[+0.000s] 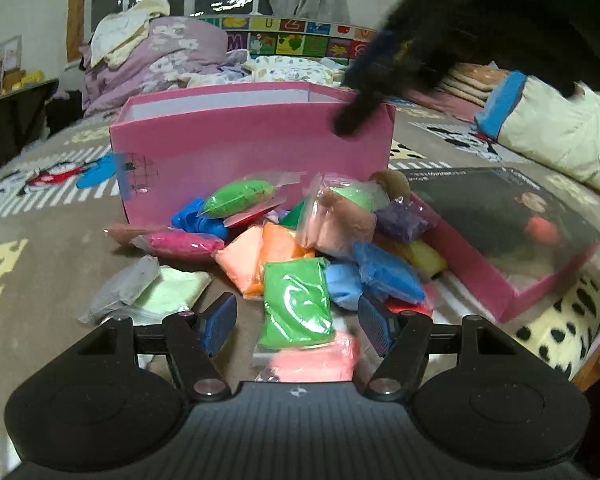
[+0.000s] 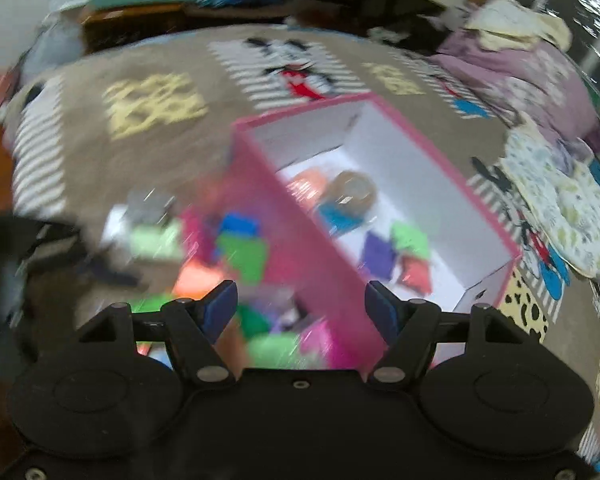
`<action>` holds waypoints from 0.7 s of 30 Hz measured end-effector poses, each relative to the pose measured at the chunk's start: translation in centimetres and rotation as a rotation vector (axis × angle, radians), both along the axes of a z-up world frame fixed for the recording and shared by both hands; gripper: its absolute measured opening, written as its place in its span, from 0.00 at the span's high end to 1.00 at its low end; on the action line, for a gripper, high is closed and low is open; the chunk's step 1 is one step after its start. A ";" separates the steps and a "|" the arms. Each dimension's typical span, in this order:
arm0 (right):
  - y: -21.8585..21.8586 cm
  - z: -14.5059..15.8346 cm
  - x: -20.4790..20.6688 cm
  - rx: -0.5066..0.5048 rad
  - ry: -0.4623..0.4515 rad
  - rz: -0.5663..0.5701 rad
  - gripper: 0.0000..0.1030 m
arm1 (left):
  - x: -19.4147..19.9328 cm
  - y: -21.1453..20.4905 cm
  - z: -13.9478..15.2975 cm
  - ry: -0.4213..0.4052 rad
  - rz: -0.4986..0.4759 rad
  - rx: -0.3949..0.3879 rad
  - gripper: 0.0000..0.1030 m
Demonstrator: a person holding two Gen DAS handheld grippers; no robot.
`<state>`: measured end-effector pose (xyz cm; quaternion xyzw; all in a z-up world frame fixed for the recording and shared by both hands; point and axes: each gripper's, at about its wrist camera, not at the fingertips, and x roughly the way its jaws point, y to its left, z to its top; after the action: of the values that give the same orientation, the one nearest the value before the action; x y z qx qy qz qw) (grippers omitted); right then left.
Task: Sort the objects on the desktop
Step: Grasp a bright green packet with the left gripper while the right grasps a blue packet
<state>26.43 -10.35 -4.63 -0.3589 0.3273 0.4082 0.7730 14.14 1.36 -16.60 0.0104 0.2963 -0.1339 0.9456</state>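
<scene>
A heap of coloured clay bags [image 1: 300,248] lies on the patterned bedspread in front of a tall pink box [image 1: 252,148]. My left gripper [image 1: 298,320] is open, low over the heap, with a green bag [image 1: 296,304] and a pink bag [image 1: 316,360] between its fingers. My right gripper [image 2: 302,312] is open and empty, above the near wall of the pink box [image 2: 300,248]; the view is blurred. Inside the box lie several bags: orange [image 2: 310,184], brown [image 2: 354,190], blue [image 2: 340,218], purple [image 2: 376,254], green [image 2: 410,238]. The right gripper shows in the left wrist view as a dark blur [image 1: 360,116] at the box's right corner.
The pink box lid [image 1: 512,240] with a dark picture lies right of the heap. Grey and pale green bags [image 1: 140,288] lie left. Piled bedding and clothes [image 1: 156,60] sit behind the box; a pillow [image 1: 556,128] at right. The bed edge is near right.
</scene>
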 end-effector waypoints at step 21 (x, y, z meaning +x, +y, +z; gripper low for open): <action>-2.2 -7.8 -5.4 -0.071 0.083 0.076 0.32 | 1.2 -0.1 0.4 0.056 0.047 -0.048 0.66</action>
<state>21.03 -12.57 -12.41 -0.3809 0.3594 0.4399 0.7296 15.37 1.24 -16.19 -0.0231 0.3196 -0.1191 0.9398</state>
